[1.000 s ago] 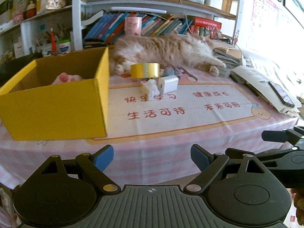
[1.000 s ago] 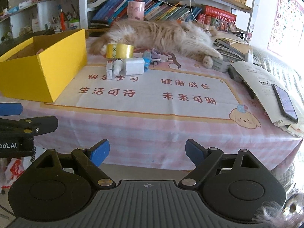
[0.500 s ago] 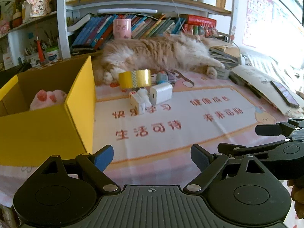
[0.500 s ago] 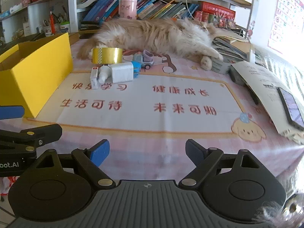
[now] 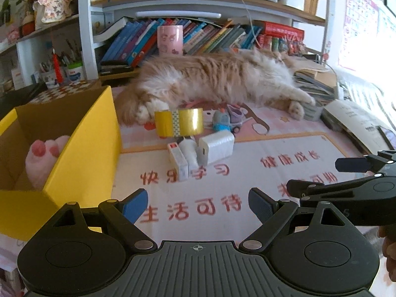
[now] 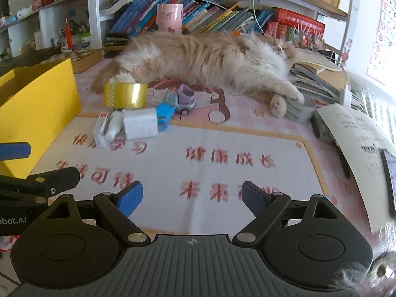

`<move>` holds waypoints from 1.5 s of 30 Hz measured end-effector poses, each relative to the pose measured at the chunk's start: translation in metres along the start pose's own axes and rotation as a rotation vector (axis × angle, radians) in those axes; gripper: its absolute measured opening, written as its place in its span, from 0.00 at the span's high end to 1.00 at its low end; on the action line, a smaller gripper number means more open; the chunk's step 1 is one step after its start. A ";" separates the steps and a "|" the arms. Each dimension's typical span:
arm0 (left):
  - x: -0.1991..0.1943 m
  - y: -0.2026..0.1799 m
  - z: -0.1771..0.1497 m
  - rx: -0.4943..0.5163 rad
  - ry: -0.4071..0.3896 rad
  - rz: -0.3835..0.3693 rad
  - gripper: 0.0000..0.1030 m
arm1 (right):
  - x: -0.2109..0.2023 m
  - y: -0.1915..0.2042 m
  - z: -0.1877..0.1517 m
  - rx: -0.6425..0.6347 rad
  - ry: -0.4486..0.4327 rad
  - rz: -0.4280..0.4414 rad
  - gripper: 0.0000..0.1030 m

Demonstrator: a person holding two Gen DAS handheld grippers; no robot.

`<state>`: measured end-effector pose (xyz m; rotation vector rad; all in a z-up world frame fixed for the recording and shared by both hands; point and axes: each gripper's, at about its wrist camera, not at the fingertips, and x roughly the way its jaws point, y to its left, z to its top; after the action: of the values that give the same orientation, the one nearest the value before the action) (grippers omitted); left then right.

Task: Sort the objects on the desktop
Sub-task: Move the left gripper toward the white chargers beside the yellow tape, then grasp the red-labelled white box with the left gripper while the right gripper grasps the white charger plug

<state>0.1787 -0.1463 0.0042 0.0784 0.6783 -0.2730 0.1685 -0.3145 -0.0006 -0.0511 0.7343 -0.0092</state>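
My left tongs [image 5: 198, 204] and right tongs [image 6: 191, 196] hang over the mat [image 5: 247, 173], jaws wide and empty. The tape [image 5: 178, 122], charger [image 5: 217, 146] and small boxes [image 5: 177, 160] huddle beside the yellow box [image 5: 81, 153], handy for dropping in.

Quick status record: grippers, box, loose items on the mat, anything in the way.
left gripper: open, empty
right gripper: open, empty
yellow box: left of mat, holds a pink plush
tape roll: upright, behind the small items
white charger: on mat
small white box: beside a white bottle
toy car: behind charger
cat: lying behind the items, paw at tape roll
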 end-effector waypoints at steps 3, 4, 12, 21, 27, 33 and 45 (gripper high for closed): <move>0.009 -0.004 0.007 -0.011 0.000 0.028 0.12 | 0.011 -0.010 0.011 -0.001 -0.007 0.020 0.17; 0.012 -0.005 0.010 -0.015 0.001 0.038 0.12 | 0.015 -0.013 0.015 0.000 -0.009 0.028 0.17; 0.031 -0.015 0.023 -0.059 0.009 0.091 0.12 | 0.040 -0.031 0.040 -0.041 -0.037 0.087 0.17; 0.054 -0.022 0.033 -0.068 0.041 0.111 0.12 | 0.059 -0.050 0.053 -0.044 -0.035 0.140 0.17; 0.075 -0.017 0.041 -0.093 0.069 0.143 0.13 | 0.070 -0.056 0.057 -0.023 -0.024 0.149 0.17; 0.082 -0.008 0.045 -0.154 0.064 0.191 0.35 | 0.077 -0.061 0.061 -0.014 -0.027 0.172 0.17; 0.119 0.018 0.045 -0.222 0.162 0.217 0.75 | 0.084 -0.041 0.068 -0.120 -0.039 0.260 0.17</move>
<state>0.2995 -0.1628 -0.0363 -0.0390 0.8504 0.0188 0.2768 -0.3548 -0.0043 -0.0704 0.6973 0.2831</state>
